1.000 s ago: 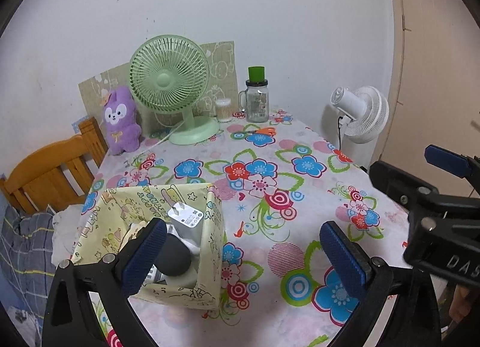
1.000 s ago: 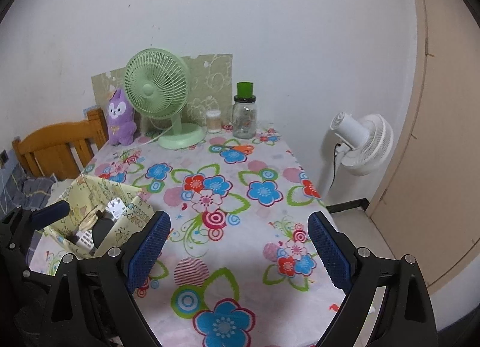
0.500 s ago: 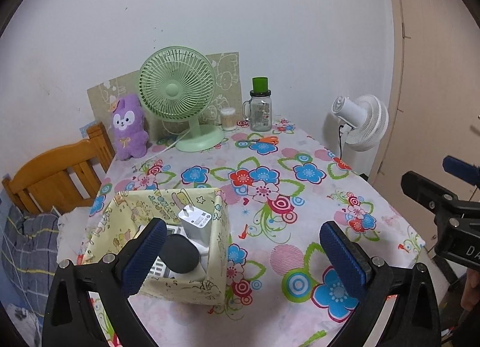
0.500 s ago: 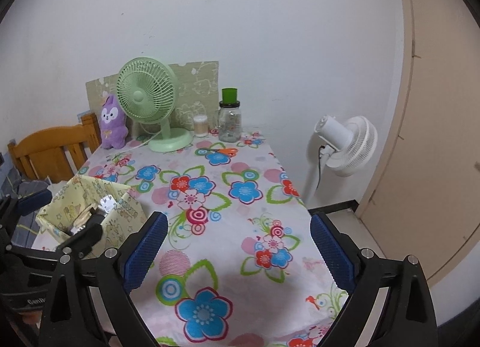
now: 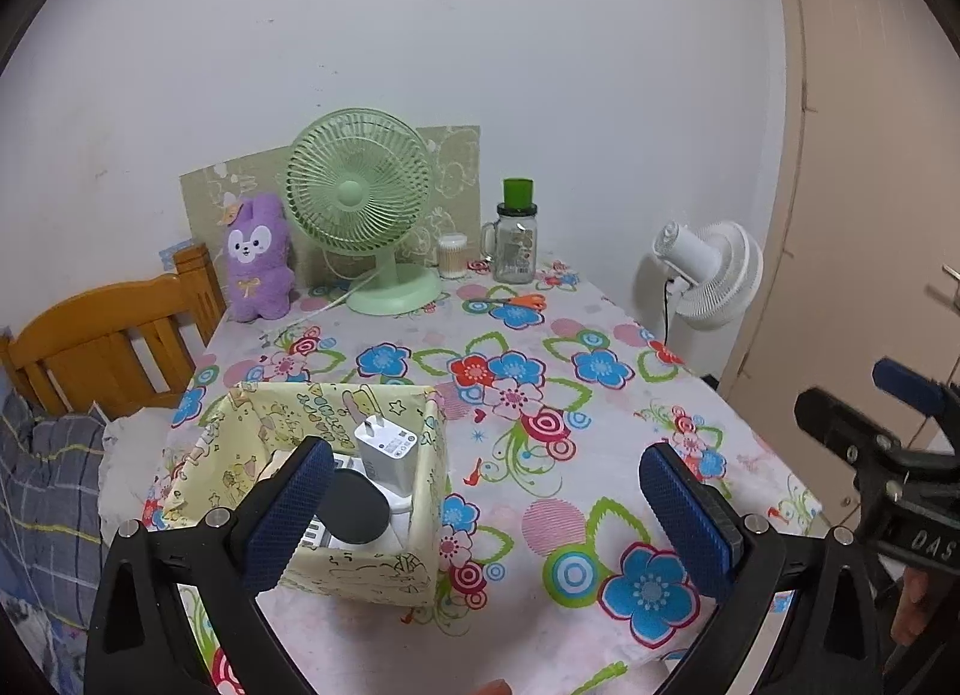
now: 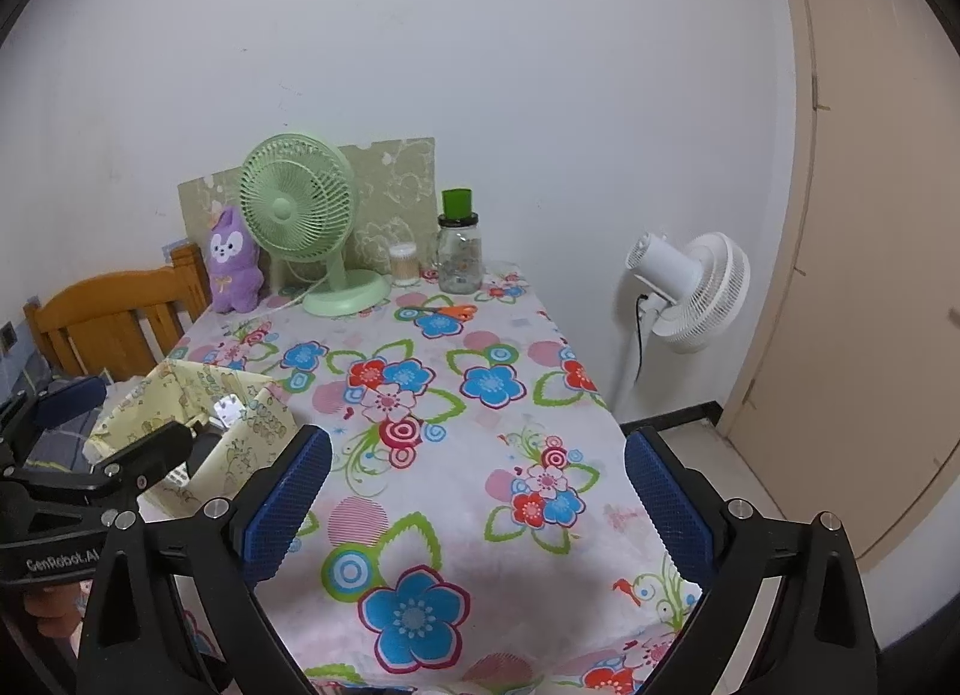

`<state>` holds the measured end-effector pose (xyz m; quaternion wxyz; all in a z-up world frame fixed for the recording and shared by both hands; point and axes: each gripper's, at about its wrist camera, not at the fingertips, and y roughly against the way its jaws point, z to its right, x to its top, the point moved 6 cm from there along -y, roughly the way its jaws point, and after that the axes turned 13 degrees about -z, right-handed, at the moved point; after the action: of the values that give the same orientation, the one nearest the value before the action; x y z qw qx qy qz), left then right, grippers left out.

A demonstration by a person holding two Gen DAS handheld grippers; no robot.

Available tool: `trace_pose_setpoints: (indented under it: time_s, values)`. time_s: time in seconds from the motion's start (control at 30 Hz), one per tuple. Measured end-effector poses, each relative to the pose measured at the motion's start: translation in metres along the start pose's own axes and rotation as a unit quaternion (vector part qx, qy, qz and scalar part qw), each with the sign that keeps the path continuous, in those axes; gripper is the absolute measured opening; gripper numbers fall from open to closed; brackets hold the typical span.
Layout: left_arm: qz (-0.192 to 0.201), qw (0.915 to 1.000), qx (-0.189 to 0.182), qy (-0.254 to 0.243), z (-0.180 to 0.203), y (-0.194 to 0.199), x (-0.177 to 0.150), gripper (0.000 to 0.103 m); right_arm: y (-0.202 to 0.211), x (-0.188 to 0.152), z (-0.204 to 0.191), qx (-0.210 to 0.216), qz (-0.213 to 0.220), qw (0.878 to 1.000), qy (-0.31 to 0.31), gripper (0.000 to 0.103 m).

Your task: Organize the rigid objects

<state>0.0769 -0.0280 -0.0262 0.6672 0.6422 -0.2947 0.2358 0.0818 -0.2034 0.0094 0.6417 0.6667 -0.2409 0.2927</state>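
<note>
Pale-yellow printed fabric forms the square storage box [image 5: 366, 566] near the left edge of the flower-patterned tablecloth [image 5: 540, 437], holding a white plug adapter [image 5: 387, 452] and a dark round object, perhaps a small speaker [image 5: 354, 512]; the left gripper [image 5: 480, 512] hangs spread and empty, its left pad in front of the box. From the right wrist, the right gripper [image 6: 477, 500] has just been opening and gapes over bare cloth, nothing between its 2 blue pads [image 6: 288, 506], the box [image 6: 198, 395] at left.

Black tongs [image 5: 486, 509]; blue ribbed pads [image 5: 288, 509]; silver screws
</note>
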Motion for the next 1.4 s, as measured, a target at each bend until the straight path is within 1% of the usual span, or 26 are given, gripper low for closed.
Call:
trace_pose_setpoints:
  time_s: [0.07,0.23,0.37,0.47,0.6,0.73,1.17,1.4]
  values:
    - [0.004,1.0000,-0.004,0.005,-0.002,0.002,0.000,0.103,0.003,0.001,-0.002,0.003,0.007,1.000,0.001,0.103]
    - [0.005,0.9999,0.000,0.014,-0.009,0.003,0.001,0.103,0.005,0.003,-0.008,0.003,0.011,1.000,0.005,0.103]
    - [0.015,0.9998,0.012,0.001,-0.007,0.005,0.000,0.103,0.003,0.003,-0.011,0.008,0.012,1.000,0.009,0.103]
    - [0.008,0.9999,0.001,0.005,-0.008,0.003,-0.001,0.103,0.001,0.001,-0.012,0.010,0.011,1.000,0.008,0.103]
    - [0.011,0.9998,0.011,0.009,-0.010,0.003,-0.001,0.103,0.003,0.000,-0.011,0.014,0.016,1.000,0.003,0.103]
    - [0.012,0.9998,0.006,0.011,-0.010,0.004,-0.001,0.103,0.004,0.001,-0.010,0.018,0.020,1.000,-0.004,0.103]
    - [0.013,0.9998,0.013,0.004,-0.006,0.001,-0.001,0.103,0.003,0.001,-0.010,0.015,0.018,1.000,-0.007,0.103]
    - [0.011,0.9999,0.007,0.006,-0.005,0.002,-0.001,0.103,0.003,0.000,-0.010,0.015,0.018,1.000,-0.006,0.103]
